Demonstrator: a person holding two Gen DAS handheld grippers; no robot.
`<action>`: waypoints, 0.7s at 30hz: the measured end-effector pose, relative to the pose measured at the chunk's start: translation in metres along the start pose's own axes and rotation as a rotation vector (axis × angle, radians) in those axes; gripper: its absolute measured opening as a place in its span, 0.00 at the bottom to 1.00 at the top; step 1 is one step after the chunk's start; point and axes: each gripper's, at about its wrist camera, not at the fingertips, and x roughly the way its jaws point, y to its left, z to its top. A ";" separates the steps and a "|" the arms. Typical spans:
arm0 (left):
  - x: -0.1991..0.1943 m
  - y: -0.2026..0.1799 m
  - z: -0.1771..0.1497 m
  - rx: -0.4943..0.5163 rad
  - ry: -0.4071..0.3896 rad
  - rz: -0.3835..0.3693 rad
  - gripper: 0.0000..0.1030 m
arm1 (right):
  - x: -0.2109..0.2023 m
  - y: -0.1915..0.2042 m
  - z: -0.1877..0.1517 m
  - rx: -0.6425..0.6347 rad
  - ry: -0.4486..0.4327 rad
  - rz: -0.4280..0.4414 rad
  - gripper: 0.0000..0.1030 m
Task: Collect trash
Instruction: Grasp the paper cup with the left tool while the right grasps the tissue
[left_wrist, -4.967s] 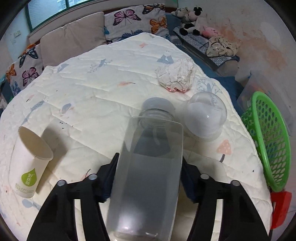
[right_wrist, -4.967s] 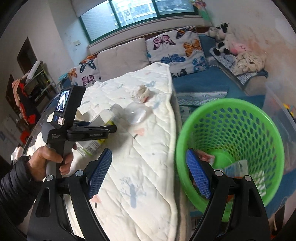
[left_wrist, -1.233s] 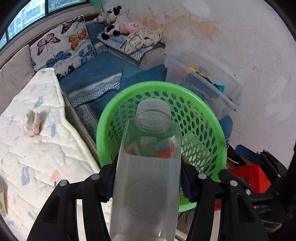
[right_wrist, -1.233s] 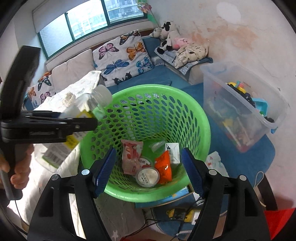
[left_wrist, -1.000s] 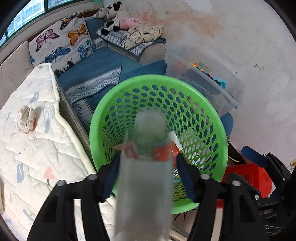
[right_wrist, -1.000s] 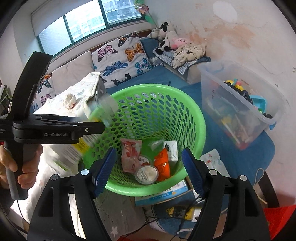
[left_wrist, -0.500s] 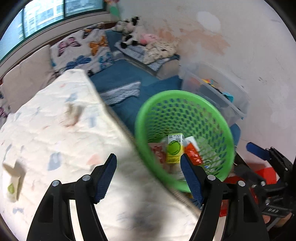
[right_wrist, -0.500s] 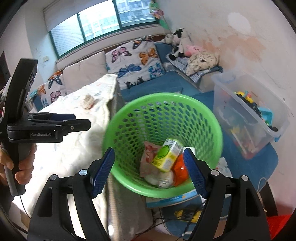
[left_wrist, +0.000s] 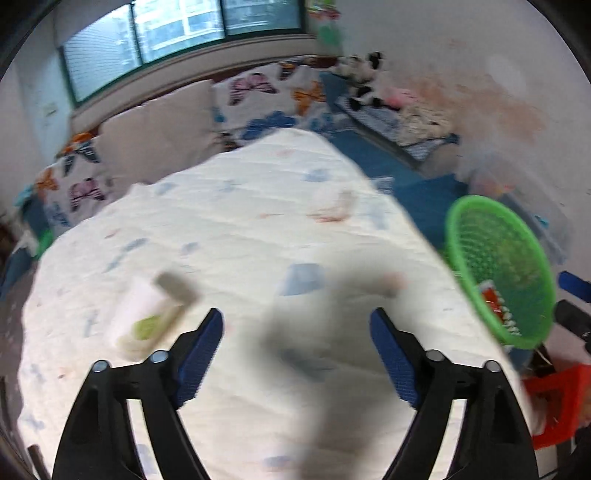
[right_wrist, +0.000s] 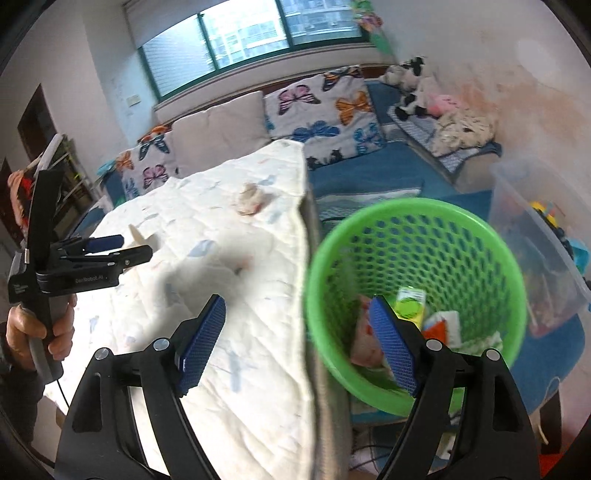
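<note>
My left gripper (left_wrist: 295, 321) hangs over the quilted table (left_wrist: 236, 229), jaws opening, nothing between them. A white paper cup (left_wrist: 151, 314) with a green mark shows blurred just left of its left finger. A crumpled tissue (left_wrist: 340, 201) lies far ahead near the table's right edge. The green basket (left_wrist: 498, 273) stands off to the right. My right gripper (right_wrist: 297, 306) straddles the table edge and the green basket (right_wrist: 417, 221), jaws opening and empty. In the basket lies the bottle with a green label (right_wrist: 408, 301) among wrappers. The left gripper (right_wrist: 118, 247) and the tissue (right_wrist: 251, 197) appear over the table.
A clear plastic bin (right_wrist: 535, 221) of toys stands right of the basket. Butterfly cushions (right_wrist: 325, 107) and stuffed toys (right_wrist: 410, 88) line the far bench. A red stool (left_wrist: 550, 402) sits below the basket. A hand (right_wrist: 37, 328) grips the left gripper's handle.
The bottle left my left gripper and fell into the green basket. The left gripper then swung left, back over the table, jaws wider. The right gripper also shifted left, towards the table edge.
</note>
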 end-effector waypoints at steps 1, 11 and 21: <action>0.000 0.013 -0.002 -0.014 -0.002 0.025 0.82 | 0.003 0.006 0.002 -0.006 0.004 0.008 0.78; 0.019 0.089 -0.012 -0.033 0.038 0.189 0.89 | 0.048 0.054 0.039 -0.072 0.033 0.080 0.78; 0.041 0.127 -0.020 -0.086 0.088 0.160 0.90 | 0.117 0.079 0.091 -0.101 0.050 0.082 0.78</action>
